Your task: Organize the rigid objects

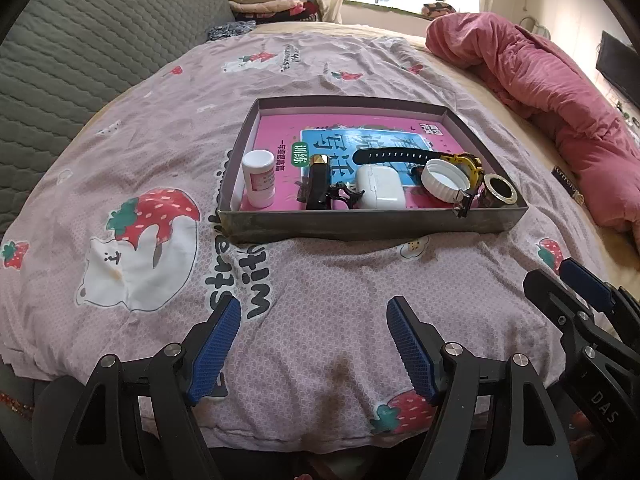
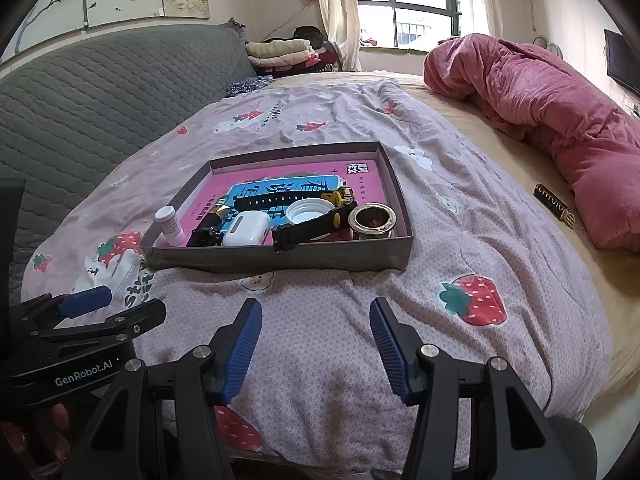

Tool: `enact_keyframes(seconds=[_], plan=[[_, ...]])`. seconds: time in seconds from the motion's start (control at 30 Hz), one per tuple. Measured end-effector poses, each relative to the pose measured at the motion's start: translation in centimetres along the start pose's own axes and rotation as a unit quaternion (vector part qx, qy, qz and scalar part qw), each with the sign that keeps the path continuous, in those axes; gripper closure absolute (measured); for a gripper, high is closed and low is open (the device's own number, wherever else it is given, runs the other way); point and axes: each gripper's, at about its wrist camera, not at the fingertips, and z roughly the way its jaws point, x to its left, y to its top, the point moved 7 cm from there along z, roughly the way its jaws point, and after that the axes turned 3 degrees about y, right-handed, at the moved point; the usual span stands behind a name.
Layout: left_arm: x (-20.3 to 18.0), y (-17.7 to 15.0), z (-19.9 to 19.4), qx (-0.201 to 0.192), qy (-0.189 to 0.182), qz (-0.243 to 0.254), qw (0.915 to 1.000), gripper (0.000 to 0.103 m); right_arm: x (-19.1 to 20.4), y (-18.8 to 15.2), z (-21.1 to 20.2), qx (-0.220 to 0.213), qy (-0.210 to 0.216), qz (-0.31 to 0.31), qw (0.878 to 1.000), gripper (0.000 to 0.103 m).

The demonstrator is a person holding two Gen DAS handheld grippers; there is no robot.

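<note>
A shallow grey box (image 1: 360, 226) (image 2: 280, 258) lies on the strawberry bedspread, with a pink book as its floor. In it, along the near wall, stand a white pill bottle (image 1: 259, 178) (image 2: 170, 226), a black lipstick-like tube (image 1: 319, 184), a black hair clip (image 1: 342, 196), a white earbud case (image 1: 378, 187) (image 2: 246, 228), a white jar lid (image 1: 445, 179) (image 2: 306, 211), a black-strapped yellow watch (image 1: 460, 160) (image 2: 312, 230) and a brass ring (image 1: 500, 192) (image 2: 372, 218). My left gripper (image 1: 314, 344) and right gripper (image 2: 316, 342) are open and empty, near the bed's front edge, short of the box.
A rolled pink quilt (image 1: 560, 92) (image 2: 552, 120) lies along the right. A small dark comb-like item (image 2: 554, 204) lies on the beige sheet beside it. A grey quilted headboard (image 1: 80, 60) is at left. Folded clothes (image 2: 280, 52) sit at the back by the window.
</note>
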Motion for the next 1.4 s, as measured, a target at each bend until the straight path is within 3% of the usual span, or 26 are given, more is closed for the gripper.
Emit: enact_keyframes(seconds=[1.17,1.4], plan=[[0.2,-0.3,1.2,0.012,0.021,-0.001,0.9997,0.026,-1.2,-0.3,1.3,0.011,0.013,0.022,1.0,0.047],[0.0,-0.3,1.6,0.019,-0.003,-0.007,0.9998,0.026,-1.2,-0.2,1.8,0.011,0.005,0.005,1.0,0.047]])
